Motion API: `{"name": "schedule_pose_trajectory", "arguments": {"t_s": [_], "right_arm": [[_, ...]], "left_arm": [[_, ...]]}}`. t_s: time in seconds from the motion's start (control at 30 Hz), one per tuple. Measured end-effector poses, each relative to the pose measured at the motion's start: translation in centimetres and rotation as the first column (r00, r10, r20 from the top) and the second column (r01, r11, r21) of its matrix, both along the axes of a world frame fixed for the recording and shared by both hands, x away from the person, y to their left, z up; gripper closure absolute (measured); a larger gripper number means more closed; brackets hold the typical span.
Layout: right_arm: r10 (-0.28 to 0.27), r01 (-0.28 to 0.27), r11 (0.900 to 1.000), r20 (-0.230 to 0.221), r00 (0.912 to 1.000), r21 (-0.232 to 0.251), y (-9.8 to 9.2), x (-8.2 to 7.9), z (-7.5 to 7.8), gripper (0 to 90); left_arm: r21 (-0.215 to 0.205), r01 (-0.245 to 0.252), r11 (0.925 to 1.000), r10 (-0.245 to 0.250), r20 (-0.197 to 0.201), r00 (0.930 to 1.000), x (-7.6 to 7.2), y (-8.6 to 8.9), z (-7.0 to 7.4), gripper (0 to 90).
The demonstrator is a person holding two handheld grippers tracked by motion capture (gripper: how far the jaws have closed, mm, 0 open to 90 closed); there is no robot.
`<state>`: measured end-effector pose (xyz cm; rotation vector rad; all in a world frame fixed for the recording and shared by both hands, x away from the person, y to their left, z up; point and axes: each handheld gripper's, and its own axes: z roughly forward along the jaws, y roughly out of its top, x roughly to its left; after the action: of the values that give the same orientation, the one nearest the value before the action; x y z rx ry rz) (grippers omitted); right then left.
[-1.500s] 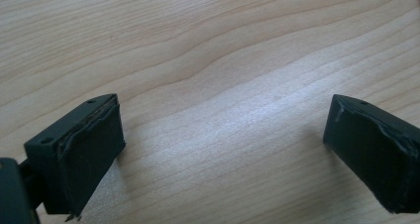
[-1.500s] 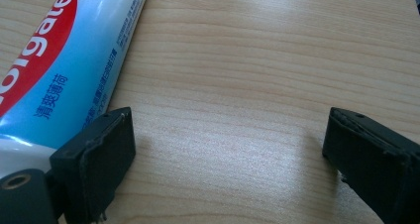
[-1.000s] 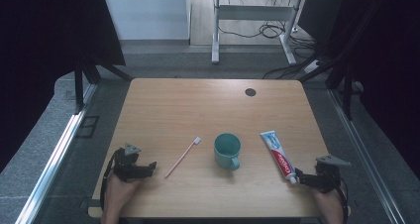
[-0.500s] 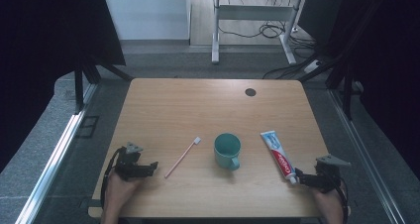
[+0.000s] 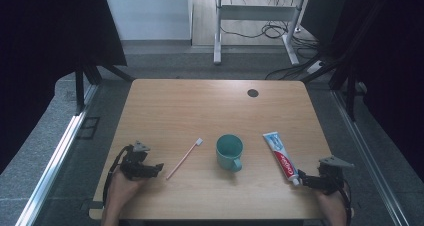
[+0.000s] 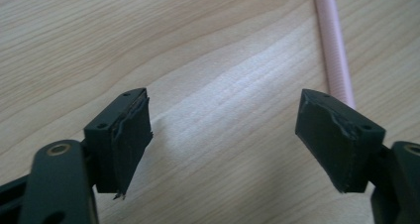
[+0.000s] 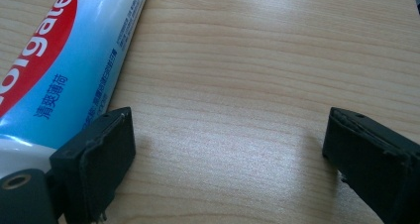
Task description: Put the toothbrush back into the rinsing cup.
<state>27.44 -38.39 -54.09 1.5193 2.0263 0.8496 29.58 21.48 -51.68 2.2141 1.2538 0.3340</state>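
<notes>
A pink toothbrush (image 5: 184, 158) lies slanted on the wooden table (image 5: 200, 106), with its handle end (image 6: 337, 60) just ahead of my left gripper (image 5: 157, 168). That gripper's jaws (image 6: 225, 135) have just been closing and stand open over bare wood, the handle beside the right jaw. To the toothbrush's right stands a teal mug (image 5: 229, 152), upright. A white, blue and red toothpaste tube (image 5: 280, 156) lies right of the mug. My right gripper (image 5: 302, 178) rests at the tube's cap end, open (image 7: 228, 149), with the tube (image 7: 64, 70) beside its left jaw.
A round black grommet (image 5: 252, 93) sits near the table's far right. Both hands rest at the near edge. Beyond the table are a grey floor, a desk frame (image 5: 255, 16) and cables.
My left gripper has edged slightly right toward the toothbrush handle. The right gripper, mug and tube have not moved.
</notes>
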Motion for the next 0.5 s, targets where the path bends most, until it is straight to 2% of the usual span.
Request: {"name": "schedule_pose_trajectory", "arguments": {"t_s": [0.23, 0.5], "right_arm": [[0.000, 0.000, 1.000, 0.000, 1.0000, 0.000, 0.0, 0.0, 0.0, 5.6], [0.000, 0.000, 1.000, 0.000, 1.0000, 0.000, 0.0, 0.0, 0.0, 5.5]], "left_arm": [[0.024, 0.051, 0.9984, -0.050, -0.048, 0.9976, 0.4, -0.6, 0.2, 25.1], [0.041, 0.095, 0.9947, -0.091, -0.076, 0.9929, 0.9, -1.8, 0.9, 27.2]]}}
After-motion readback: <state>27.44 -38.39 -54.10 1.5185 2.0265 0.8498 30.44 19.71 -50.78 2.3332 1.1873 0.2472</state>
